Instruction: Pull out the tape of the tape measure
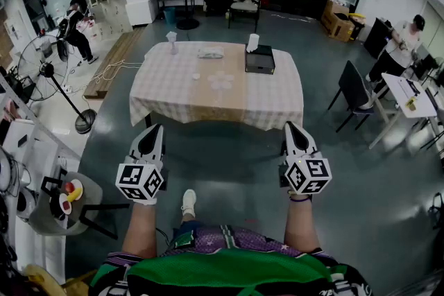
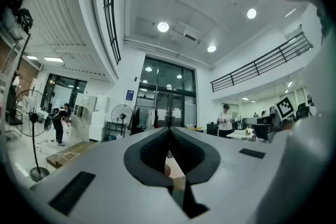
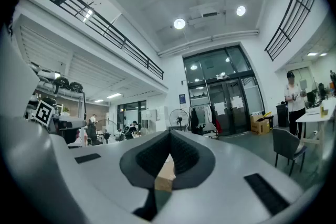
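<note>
Checked cloth point(image 1: 208, 104) draped the rectangular bench point(image 1: 277, 107) in the head view, with the left tongs point(image 1: 154, 129) and right tongs point(image 1: 291, 127) level over smooth grey floor point(image 1: 222, 163) short of it; the tape measure was too small to pick out. The left gripper view showed ribbed black pads point(image 2: 153, 155) pressed together, and in the right gripper view its pads point(image 3: 153, 158) met likewise.

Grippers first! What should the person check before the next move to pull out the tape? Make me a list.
1. Left gripper empty, jaws shut: ok.
2. Right gripper empty, jaws shut: ok.
3. Both grippers held level: ok.
4. Table within reach: not ok. It stands ahead, past a stretch of floor.
5. Tape measure spotted: cannot tell. A small round thing lies on the table, too small to name.
</note>
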The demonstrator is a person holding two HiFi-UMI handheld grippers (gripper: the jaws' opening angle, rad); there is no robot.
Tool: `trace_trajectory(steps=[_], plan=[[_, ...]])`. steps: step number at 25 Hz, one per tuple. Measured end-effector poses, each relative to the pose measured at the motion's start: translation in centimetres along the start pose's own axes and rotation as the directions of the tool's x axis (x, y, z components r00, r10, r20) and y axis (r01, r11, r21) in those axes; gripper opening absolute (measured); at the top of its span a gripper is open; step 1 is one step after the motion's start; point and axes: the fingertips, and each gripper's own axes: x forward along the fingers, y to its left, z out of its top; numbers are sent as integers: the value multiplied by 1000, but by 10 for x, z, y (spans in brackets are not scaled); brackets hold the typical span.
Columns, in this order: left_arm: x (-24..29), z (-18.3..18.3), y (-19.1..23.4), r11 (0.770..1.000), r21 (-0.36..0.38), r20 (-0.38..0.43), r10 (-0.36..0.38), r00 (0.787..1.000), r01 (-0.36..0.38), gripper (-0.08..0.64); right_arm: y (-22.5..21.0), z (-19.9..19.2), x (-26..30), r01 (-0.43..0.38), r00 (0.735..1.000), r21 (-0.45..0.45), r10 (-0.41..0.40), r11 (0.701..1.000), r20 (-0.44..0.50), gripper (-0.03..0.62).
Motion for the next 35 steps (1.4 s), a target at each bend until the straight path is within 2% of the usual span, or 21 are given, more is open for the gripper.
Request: trace_trajectory(steps=[10,18,22,27,35], plan=[[-8,6,-12,1000,12,5,-12,1000,12,21,8,8,-10,-32,999,9,31,999,38,5],[-1,-3,-18,999,11,-16,-44,999,45,21,10,-2,-10,-57,998,-30,57,998,12,5],[1,-9,-19,999,13,-29,-39,999,40,21,2,-10,-11,-48,999,-7,48,999,2,5],[11,-20,-9,999,-2,-52,-33,998,32,21,1,-16,3,-67,998,43,66,997,8,6],[33,-22,7,999,-18,-43,-27,999,27,21,6,-12,38,-92,996,33,93,995,-13,8]])
